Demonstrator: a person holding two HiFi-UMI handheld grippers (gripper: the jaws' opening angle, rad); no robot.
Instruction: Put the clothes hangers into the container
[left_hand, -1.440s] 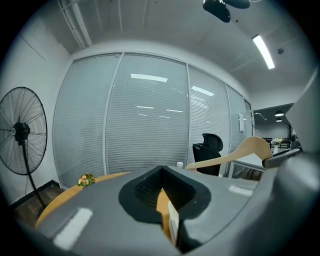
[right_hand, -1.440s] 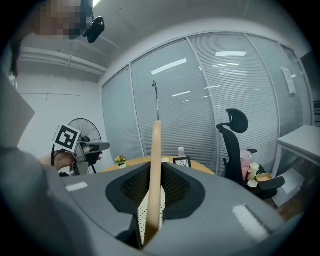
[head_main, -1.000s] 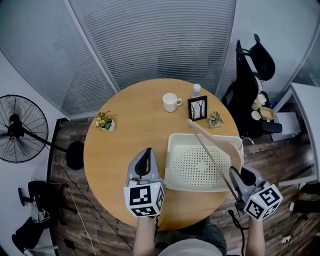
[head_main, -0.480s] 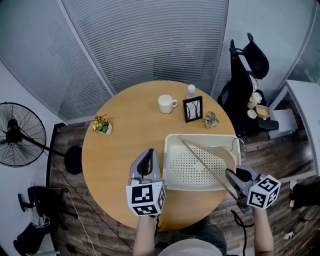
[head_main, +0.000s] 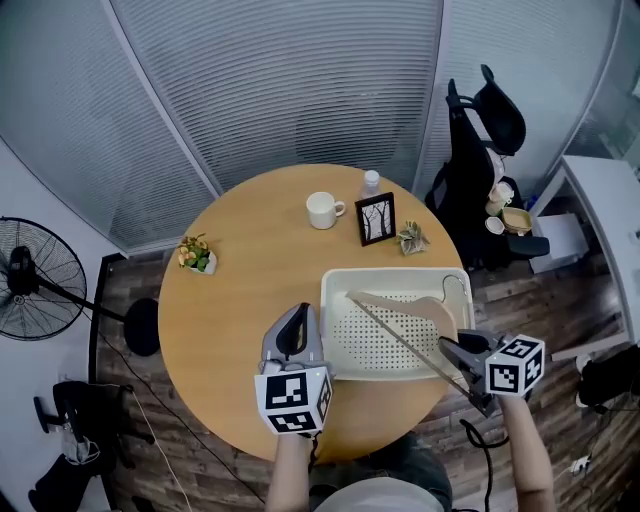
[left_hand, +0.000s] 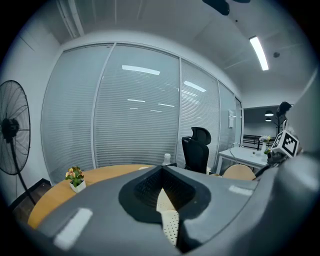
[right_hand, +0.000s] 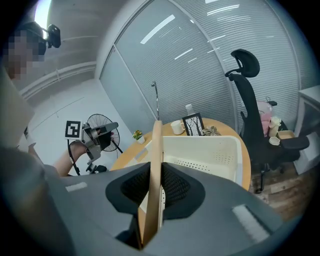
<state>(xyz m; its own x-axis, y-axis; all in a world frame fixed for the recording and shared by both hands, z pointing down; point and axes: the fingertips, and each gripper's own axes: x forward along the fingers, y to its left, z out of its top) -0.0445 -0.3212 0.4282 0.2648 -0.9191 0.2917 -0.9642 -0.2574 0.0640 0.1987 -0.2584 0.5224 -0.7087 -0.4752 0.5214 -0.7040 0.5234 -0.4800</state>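
Right hand-held gripper (head_main: 452, 350) clamped on wooden hanger (head_main: 400, 335) partly inside white perforated container (head_main: 330, 320); left hand-held gripper (head_main: 292, 325) closed, empty

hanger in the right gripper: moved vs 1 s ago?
Yes. The right gripper holds the hanger. Its far end poked past the basket's far rim toward the picture frame; now it lies lower, inside the basket.

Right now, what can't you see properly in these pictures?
- Bottle: head view, the picture frame hides all but its top.
- Hanger: head view, its near end is hidden inside the right gripper; right gripper view shows it edge-on only.
- Container: left gripper view, the left gripper body covers nearly all of it.
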